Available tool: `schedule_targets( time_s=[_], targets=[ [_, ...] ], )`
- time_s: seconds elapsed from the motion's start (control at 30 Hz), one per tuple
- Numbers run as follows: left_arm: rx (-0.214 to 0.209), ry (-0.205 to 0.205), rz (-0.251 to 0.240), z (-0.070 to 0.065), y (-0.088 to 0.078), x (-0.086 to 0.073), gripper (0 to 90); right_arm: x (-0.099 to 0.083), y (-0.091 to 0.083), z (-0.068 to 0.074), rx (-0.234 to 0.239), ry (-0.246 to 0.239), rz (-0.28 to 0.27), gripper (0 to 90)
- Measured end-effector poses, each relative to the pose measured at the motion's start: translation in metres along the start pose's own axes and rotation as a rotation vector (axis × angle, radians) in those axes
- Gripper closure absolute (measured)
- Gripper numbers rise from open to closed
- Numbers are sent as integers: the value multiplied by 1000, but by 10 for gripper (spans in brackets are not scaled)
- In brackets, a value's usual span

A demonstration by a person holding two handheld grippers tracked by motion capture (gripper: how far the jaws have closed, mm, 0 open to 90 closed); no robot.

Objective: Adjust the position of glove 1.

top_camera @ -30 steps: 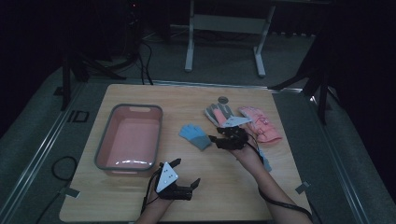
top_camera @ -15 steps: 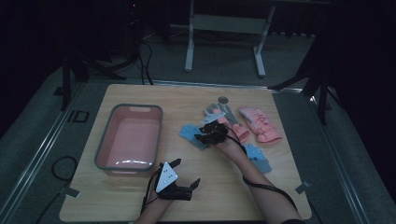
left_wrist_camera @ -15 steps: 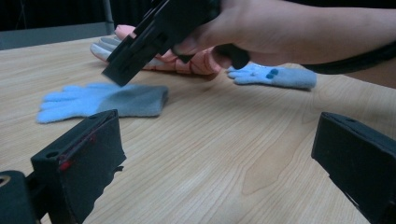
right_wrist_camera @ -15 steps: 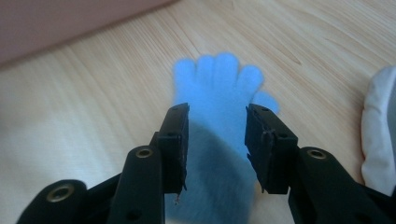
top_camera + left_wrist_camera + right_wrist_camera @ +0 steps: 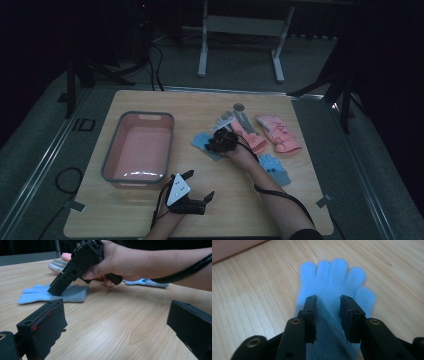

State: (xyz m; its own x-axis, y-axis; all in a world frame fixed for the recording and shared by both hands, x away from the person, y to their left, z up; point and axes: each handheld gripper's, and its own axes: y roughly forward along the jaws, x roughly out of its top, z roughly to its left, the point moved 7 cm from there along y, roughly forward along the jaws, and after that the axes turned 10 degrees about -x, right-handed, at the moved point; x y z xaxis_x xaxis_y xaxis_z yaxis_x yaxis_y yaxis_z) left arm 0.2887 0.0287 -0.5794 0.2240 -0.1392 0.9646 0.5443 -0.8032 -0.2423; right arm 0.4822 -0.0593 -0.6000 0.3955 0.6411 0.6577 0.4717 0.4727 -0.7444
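A light blue glove (image 5: 201, 142) lies flat at mid-table, fingers toward the pink tub (image 5: 111, 160). My right gripper (image 5: 218, 142) points down onto its cuff end. In the right gripper view the jaws (image 5: 328, 307) stand a little apart over the blue glove (image 5: 334, 275), one on each side of the palm, not pinching it. My left gripper (image 5: 197, 187) rests near the front edge, open and holding nothing. The left gripper view looks between its wide jaws (image 5: 117, 327) at the right gripper (image 5: 60, 288) touching the blue glove (image 5: 37, 293).
Two pink gloves (image 5: 251, 140) (image 5: 278, 134) and a grey glove (image 5: 226, 120) lie right of centre. A second blue glove (image 5: 274, 169) sits by the right forearm. A small round disc (image 5: 238, 106) lies farther back. Bare wood stretches along the front.
My right gripper has moved left, from over the pink and grey gloves to the blue glove, and tipped down onto it. The left gripper has stayed put.
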Motion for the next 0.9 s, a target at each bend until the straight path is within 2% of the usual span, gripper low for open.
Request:
schedule_targets(
  time_s=[0.07,0.13,0.23,0.3,0.37,0.4,0.47,0.5,0.53,0.6,0.63,0.67,0.7,0.73,0.8,0.83,0.9],
  targets=[
    [0,-1,-3,0,0,0,22,-1,0,3,-13,-17,-18,745],
    [2,-3,-4,0,0,0,22,-2,0,4,-18,-3,-36,803],
    [3,-1,-2,0,0,0,22,-3,-1,6,-35,49,-46,835],
    [6,0,-5,0,0,0,22,-2,-5,6,-79,71,-40,853],
    [8,1,-7,0,0,0,22,-3,-13,8,-97,123,-36,857],
    [10,0,-6,0,-1,0,22,-3,-19,9,-125,143,-46,860],
    [12,-2,-8,1,-1,0,22,-4,-33,13,-144,178,-51,861],
    [15,-9,-12,1,-1,0,22,-6,-46,15,-176,200,-65,862],
    [17,-10,-13,1,-1,0,22,-7,-53,17,-183,202,-67,862],
    [23,-8,-11,1,-1,0,22,-11,-69,20,-191,243,-86,864],
    [23,-8,-11,1,-1,0,22,-15,-77,21,-218,242,-82,865],
    [23,-3,-9,1,-1,0,22,-15,-77,21,-218,242,-82,865],
    [29,0,-4,1,0,0,22,-22,-98,22,-233,314,-109,869],
    [29,0,-4,1,0,0,22,-22,-98,22,-233,314,-109,869],
    [27,2,-2,1,0,0,22,-30,-116,24,-284,344,-128,876],
    [26,1,-4,1,0,0,22,-36,-125,26,-282,391,-136,878],
    [25,0,-4,1,0,0,22,-46,-141,30,-345,397,-139,881]
  ],
)
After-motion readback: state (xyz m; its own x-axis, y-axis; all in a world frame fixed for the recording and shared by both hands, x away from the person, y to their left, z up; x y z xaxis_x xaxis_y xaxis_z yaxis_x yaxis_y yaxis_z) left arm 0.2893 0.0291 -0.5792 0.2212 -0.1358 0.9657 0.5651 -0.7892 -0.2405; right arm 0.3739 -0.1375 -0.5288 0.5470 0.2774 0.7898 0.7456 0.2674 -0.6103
